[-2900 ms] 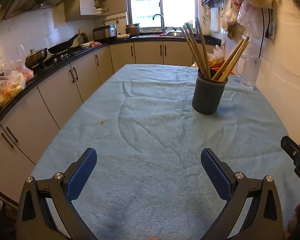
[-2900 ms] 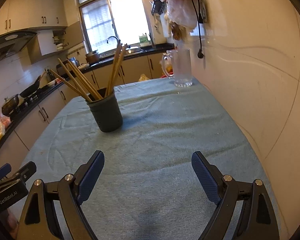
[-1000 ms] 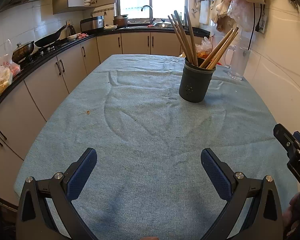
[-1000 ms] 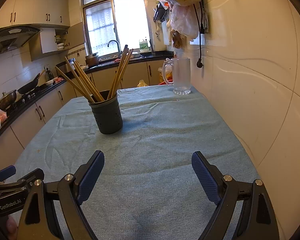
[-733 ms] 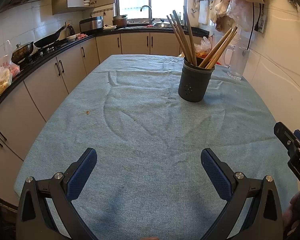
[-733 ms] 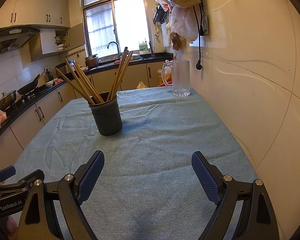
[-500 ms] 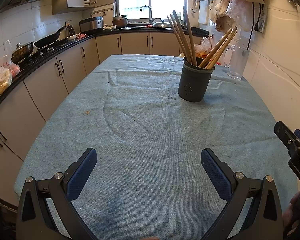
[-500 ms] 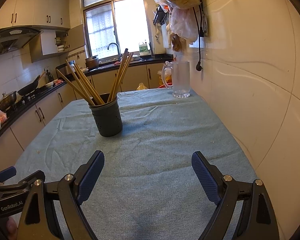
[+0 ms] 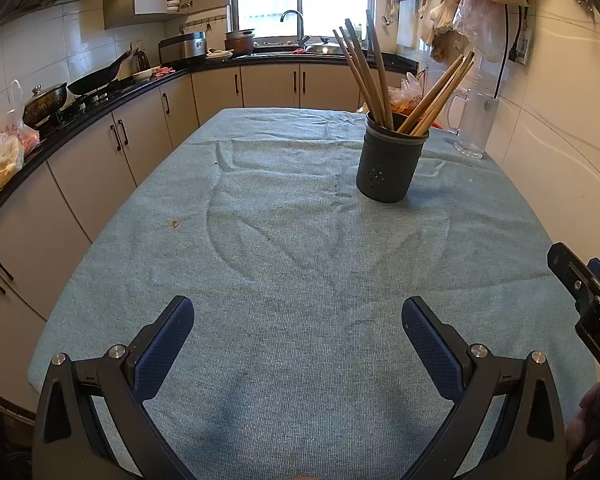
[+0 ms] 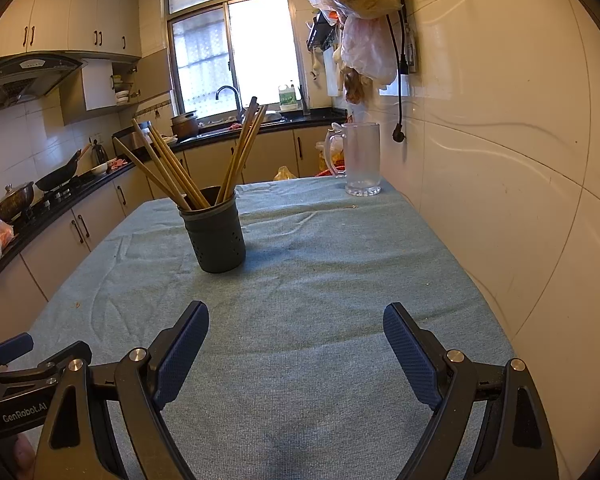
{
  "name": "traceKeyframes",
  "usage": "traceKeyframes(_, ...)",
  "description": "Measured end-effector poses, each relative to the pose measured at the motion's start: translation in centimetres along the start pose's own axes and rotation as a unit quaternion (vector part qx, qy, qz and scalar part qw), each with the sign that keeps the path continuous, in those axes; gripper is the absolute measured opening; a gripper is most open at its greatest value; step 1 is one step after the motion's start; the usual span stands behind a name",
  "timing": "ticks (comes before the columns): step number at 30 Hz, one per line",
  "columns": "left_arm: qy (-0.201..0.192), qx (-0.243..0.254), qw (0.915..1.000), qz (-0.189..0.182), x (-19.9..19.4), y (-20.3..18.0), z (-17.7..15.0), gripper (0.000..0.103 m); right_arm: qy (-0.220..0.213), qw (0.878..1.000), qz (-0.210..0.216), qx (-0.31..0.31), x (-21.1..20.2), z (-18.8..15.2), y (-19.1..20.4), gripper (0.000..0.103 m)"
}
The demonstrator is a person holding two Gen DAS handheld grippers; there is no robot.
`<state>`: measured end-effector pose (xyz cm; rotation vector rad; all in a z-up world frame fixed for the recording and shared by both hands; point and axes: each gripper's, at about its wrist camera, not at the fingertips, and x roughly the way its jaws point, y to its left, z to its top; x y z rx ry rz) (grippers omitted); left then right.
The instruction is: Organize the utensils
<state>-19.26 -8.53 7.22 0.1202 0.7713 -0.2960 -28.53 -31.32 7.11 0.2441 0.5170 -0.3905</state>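
near cloth [image 9: 300,280]: open | obstacles: holder [image 9: 388,168] with chopsticks [image 9: 370,76] mid-table; mug [image 10: 362,160] by wall

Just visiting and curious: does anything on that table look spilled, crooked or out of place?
Nothing serious. The dark holder stands upright, its chopsticks splayed in two bunches. The blue cloth is wrinkled, with a small crumb near its left edge.

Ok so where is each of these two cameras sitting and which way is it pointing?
Left wrist view: on the left gripper, open, facing along the table toward the window; the right gripper shows at the right edge.
Right wrist view: on the right gripper, open, facing the same way beside the wall; the left gripper shows at lower left.
Shared: the chopstick holder and glass mug.
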Motion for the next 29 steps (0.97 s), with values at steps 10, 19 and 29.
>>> traceKeyframes(10, 0.001, -0.001, 1.0, -0.001, 0.1, 0.0, 0.0, 0.103, 0.003, 1.0, 0.003, -0.003, 0.3, -0.1, 0.2, 0.092)
traceKeyframes(19, 0.004, -0.001, 1.0, -0.002, 0.4, 0.1, -0.2, 0.103, 0.002, 1.0, 0.003, -0.003, 0.4, -0.1, 0.3, 0.092)
traceKeyframes(29, 0.013, -0.009, 0.9999, -0.002, 1.0, 0.8, 0.0, 0.103, 0.018, 1.0, 0.003, -0.006, 1.2, -0.6, 0.5, 0.093)
